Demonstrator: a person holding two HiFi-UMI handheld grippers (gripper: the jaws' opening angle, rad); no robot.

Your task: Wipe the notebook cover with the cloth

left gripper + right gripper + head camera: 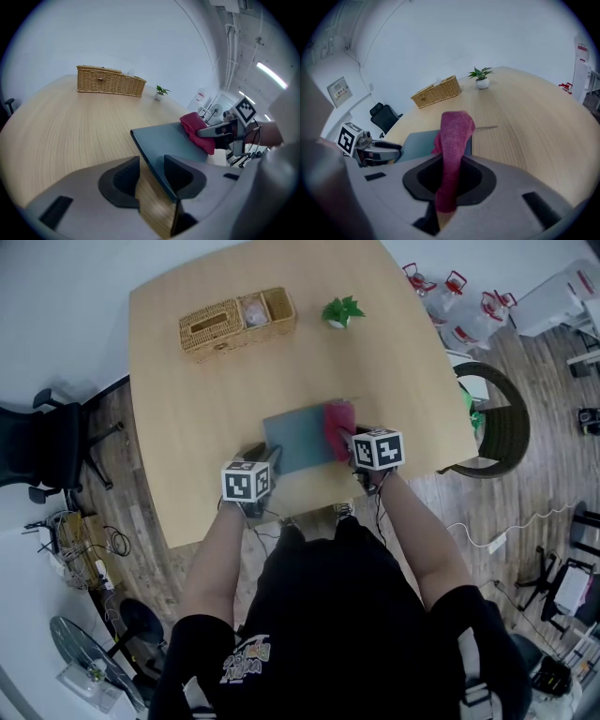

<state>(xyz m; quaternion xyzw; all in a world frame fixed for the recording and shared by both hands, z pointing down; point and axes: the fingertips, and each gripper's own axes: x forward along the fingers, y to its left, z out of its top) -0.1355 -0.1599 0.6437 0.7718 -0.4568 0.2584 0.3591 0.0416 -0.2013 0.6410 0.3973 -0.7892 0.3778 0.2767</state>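
Left gripper, over the near part of the counter: its fingers are closed on the near left corner of the notebook. The notebook sits close to the counter's front edge with its grey-blue cover facing up. The red-pink cloth is bunched on the cover along the notebook's right side. Right gripper: fingers pinched together on the cloth. At the far side of the counter stand a wicker basket and, to its right, a small potted plant, both well apart from the notebook
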